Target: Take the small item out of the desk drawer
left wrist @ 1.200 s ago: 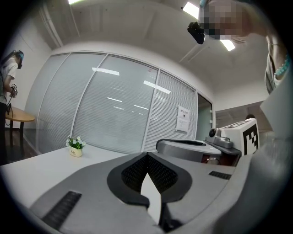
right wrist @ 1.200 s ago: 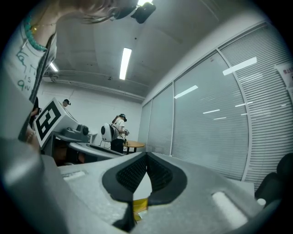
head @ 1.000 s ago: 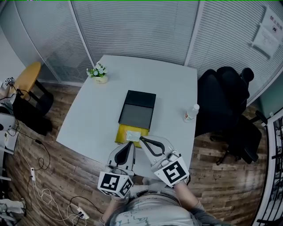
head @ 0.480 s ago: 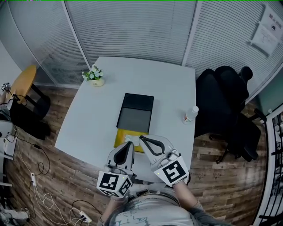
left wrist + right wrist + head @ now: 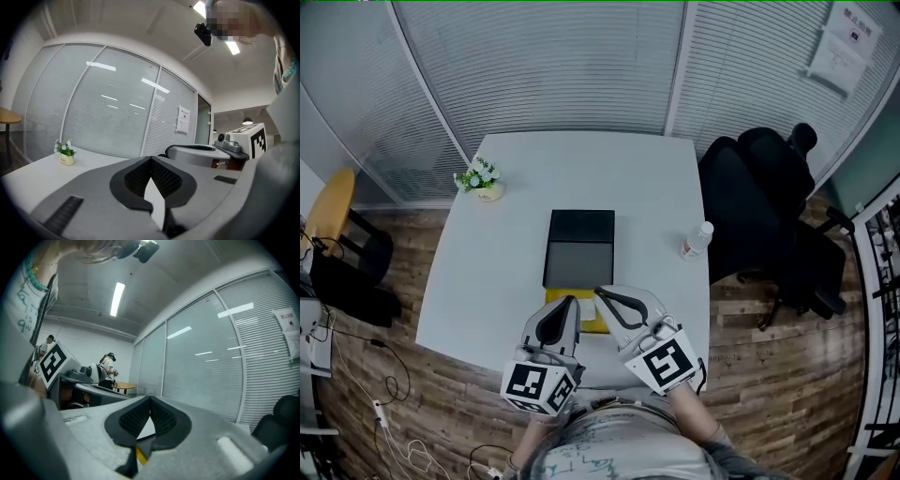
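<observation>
Fingers of left gripper (image 5: 571,301) and right gripper (image 5: 598,294) noted closed, nothing held. Small item (image 5: 584,307) seen in yellow drawer (image 5: 555,297), lower centre. Risk: item shoved aside if approached unopened.

- The left hand-held gripper (image 5: 569,302) and the right hand-held gripper (image 5: 598,296) have both moved forward over the yellow drawer (image 5: 554,297).
- Less of the drawer's yellow shows now.
- The head view has swung, so the worktop (image 5: 511,216) sits further left in it.
</observation>
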Motion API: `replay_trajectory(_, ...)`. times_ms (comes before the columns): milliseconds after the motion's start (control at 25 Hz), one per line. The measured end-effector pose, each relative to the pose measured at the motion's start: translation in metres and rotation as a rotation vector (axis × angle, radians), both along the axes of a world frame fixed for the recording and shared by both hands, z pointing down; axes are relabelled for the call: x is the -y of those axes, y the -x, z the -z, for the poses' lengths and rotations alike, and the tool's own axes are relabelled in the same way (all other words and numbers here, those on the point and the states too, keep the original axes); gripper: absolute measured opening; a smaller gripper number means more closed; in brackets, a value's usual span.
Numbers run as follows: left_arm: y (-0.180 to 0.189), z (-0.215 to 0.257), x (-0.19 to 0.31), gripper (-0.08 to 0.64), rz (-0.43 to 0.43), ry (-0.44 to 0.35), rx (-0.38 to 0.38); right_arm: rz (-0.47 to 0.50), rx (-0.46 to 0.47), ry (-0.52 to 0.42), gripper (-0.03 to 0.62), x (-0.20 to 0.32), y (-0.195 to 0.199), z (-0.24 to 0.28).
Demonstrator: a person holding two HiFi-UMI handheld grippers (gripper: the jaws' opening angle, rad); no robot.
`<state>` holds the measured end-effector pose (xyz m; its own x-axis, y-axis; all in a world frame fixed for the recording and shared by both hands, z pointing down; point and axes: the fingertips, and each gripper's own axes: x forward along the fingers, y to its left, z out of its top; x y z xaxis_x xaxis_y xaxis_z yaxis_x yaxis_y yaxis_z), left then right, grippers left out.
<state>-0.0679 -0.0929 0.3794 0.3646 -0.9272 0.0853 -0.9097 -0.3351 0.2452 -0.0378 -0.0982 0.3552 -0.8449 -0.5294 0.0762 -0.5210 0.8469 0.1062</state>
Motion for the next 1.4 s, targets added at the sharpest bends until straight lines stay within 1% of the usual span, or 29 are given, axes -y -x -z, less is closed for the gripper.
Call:
replay_trajectory(440, 0.006, -0.002, 0.019, -0.002, -0.077, -0.003, 0.009, -0.056, -0.01, 0.001, 0.002, 0.018, 0.006, -0.002)
replay_trajectory(600, 0.004, 0.001, 0.024, -0.002, -0.096, 0.008, 0.008, -0.072, -0.007, 0.004, 0.002, 0.022, 0.007, -0.004)
replay_trajectory(800, 0.004, -0.006, 0.028, -0.002, -0.129, 0.004, 0.009, -0.093, -0.007, 0.016, 0.002, 0.026, 0.006, -0.007)
replay_trajectory(1160, 0.018, -0.009, 0.034, -0.002, -0.129, 0.024, -0.001, -0.106, -0.034, 0.048, 0.002, 0.034, 0.016, -0.022)
replay_trajectory(1400, 0.029, -0.019, 0.035, -0.002, -0.128, 0.035, -0.006, -0.102, -0.079, 0.059, 0.002, 0.038, 0.025, -0.041)
